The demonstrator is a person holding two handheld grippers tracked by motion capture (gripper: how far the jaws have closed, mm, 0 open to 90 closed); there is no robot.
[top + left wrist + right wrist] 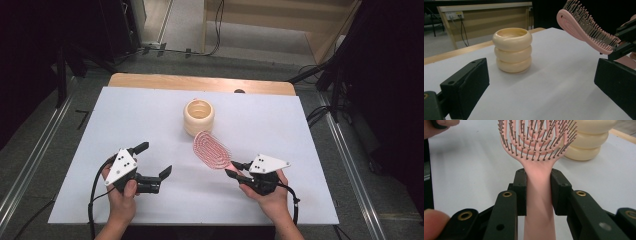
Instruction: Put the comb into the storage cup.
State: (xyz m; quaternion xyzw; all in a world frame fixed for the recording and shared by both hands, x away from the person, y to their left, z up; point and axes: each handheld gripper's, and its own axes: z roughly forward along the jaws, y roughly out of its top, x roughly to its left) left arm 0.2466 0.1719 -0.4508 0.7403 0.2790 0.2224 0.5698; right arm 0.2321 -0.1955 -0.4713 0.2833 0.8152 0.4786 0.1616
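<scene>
A pink hairbrush [211, 149] with an open, looped head and dark bristles is held above the white table. My right gripper [233, 168] is shut on its handle [539, 195], with the bristles facing up and the head pointing toward the cup. A cream ribbed cup [199, 117] like three stacked rings stands upright at the middle back; it is also seen as the cup [512, 49] and, behind the brush, the cup [589, 140]. My left gripper [154, 160] is at the front left, open, with nothing between its jaws. The brush head [586, 30] hangs to its right.
The white table sheet [125, 115] has free room on the left and right. A wooden table edge [200, 82] runs along the back. Beyond it lie floor cables and dark stands.
</scene>
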